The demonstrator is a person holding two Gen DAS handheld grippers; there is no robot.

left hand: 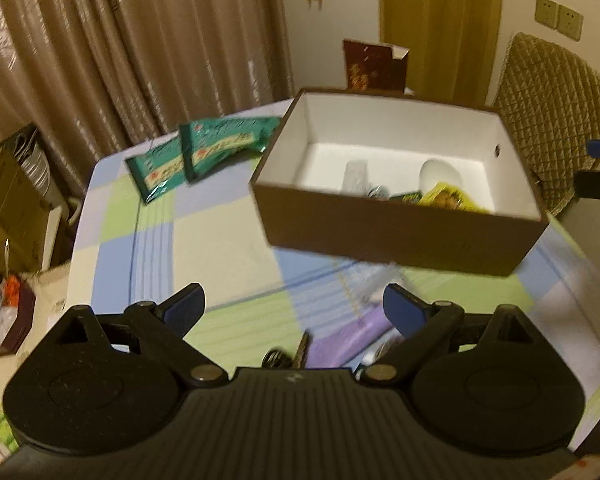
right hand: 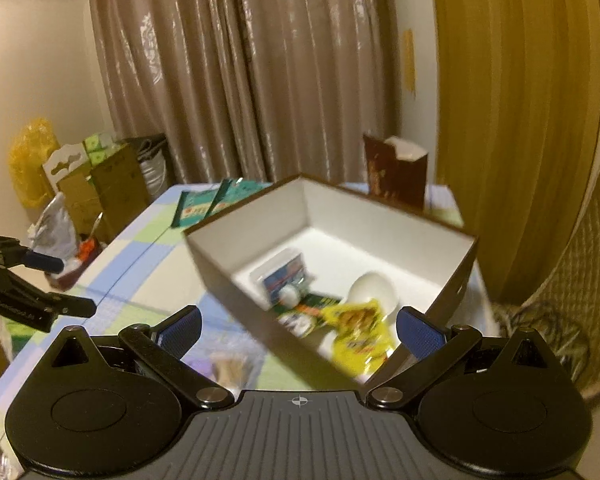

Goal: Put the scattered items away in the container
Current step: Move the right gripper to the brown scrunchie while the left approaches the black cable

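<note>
A brown cardboard box (left hand: 396, 236) with a white inside stands on the checked tablecloth; it also shows in the right wrist view (right hand: 452, 280). Inside lie a yellow snack packet (right hand: 360, 336), a white egg-shaped thing (right hand: 374, 288), a clear pack (right hand: 284, 272) and small wrapped items. Two green packets (left hand: 196, 152) lie on the table left of the box. My left gripper (left hand: 294, 308) is open and empty above a purple item (left hand: 340, 344) and keys (left hand: 288, 356) near the table's front. My right gripper (right hand: 298, 330) is open and empty over the box's near wall.
A dark red paper bag (left hand: 374, 66) stands behind the box. A quilted chair (left hand: 556, 120) is at the right. Cardboard boxes and clutter (right hand: 96, 188) stand on the floor at the left, before brown curtains. The left gripper shows at the left edge of the right wrist view (right hand: 40, 284).
</note>
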